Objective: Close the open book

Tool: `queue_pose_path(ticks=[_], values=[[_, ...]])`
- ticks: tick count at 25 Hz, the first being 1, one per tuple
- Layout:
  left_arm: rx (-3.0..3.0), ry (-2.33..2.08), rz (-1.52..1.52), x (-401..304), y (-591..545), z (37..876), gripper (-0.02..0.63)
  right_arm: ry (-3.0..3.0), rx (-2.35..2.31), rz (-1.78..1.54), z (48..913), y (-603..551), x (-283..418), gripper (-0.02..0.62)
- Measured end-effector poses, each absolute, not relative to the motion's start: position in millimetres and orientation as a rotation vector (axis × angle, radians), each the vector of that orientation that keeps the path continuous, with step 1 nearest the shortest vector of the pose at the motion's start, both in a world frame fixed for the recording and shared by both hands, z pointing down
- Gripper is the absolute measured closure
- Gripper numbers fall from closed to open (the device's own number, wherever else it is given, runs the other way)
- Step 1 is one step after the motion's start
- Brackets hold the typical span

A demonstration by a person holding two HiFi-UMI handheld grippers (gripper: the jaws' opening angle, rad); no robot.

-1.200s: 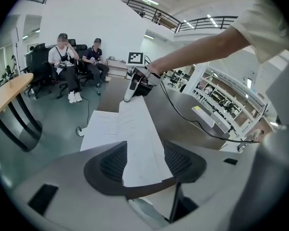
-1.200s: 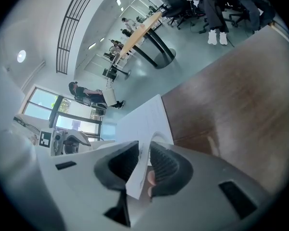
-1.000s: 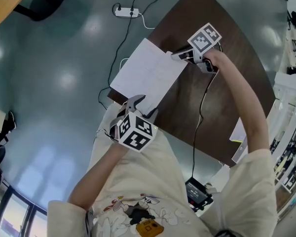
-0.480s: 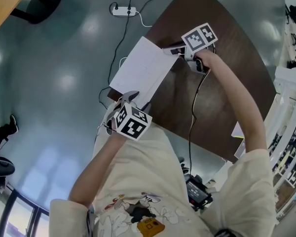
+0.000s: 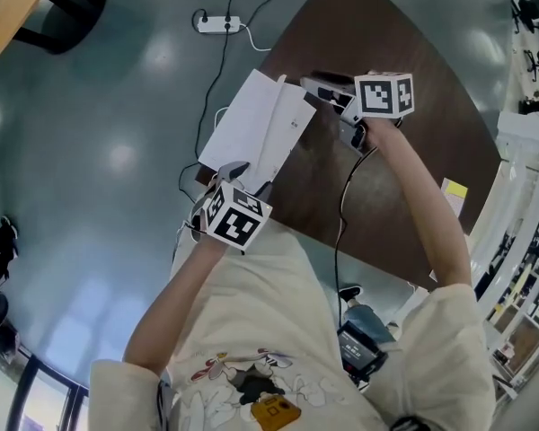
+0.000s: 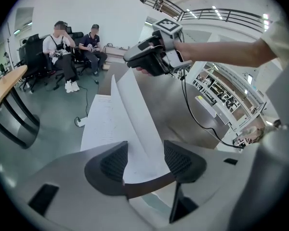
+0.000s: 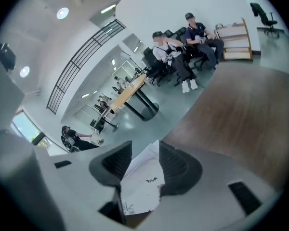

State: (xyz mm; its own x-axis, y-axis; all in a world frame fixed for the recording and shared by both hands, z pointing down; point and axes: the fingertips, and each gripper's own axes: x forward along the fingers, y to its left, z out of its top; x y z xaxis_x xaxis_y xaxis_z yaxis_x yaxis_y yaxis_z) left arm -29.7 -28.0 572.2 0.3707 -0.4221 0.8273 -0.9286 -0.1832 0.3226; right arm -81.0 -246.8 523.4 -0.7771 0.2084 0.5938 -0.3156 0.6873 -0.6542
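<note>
Now mid-fold: the white book (image 5: 238, 137) lies at the table's (image 5: 413, 34) left edge by the near corner. Its right leaf (image 5: 286, 119) stands steeply over the flat left half, and the pages are pale with faint print. The jaws of the right gripper (image 5: 313, 84) have just been opening, with the leaf's edge loose between them, while the left gripper (image 5: 242, 171) gapes at the book's near edge, pads off the paper. Next, I judge, nudge the leaf past upright so it drops left, then press it flat.
</note>
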Motion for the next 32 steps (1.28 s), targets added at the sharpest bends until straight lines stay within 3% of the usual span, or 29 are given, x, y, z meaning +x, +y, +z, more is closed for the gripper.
queue_pose_path(ticks=[5, 10, 12, 22, 32], values=[[1.768, -1.189, 0.723, -42, -28, 574, 0.376, -2.354, 0.162, 0.693, 522, -223, -65, 0.435], [1.762, -1.191, 0.715, -47, -24, 571, 0.373, -2.291, 0.077, 0.395, 557, -164, -64, 0.547], [1.757, -1.194, 0.709, -51, -23, 569, 0.373, -2.274, 0.031, 0.33, 570, -139, -73, 0.558], [1.74, -1.352, 0.746, -96, -25, 552, 0.374, -2.266, 0.035, 0.353, 606, -105, -104, 0.583], [1.719, -1.356, 0.712, -98, -1, 547, 0.374, -2.262, 0.078, 0.353, 599, -101, -104, 0.583]])
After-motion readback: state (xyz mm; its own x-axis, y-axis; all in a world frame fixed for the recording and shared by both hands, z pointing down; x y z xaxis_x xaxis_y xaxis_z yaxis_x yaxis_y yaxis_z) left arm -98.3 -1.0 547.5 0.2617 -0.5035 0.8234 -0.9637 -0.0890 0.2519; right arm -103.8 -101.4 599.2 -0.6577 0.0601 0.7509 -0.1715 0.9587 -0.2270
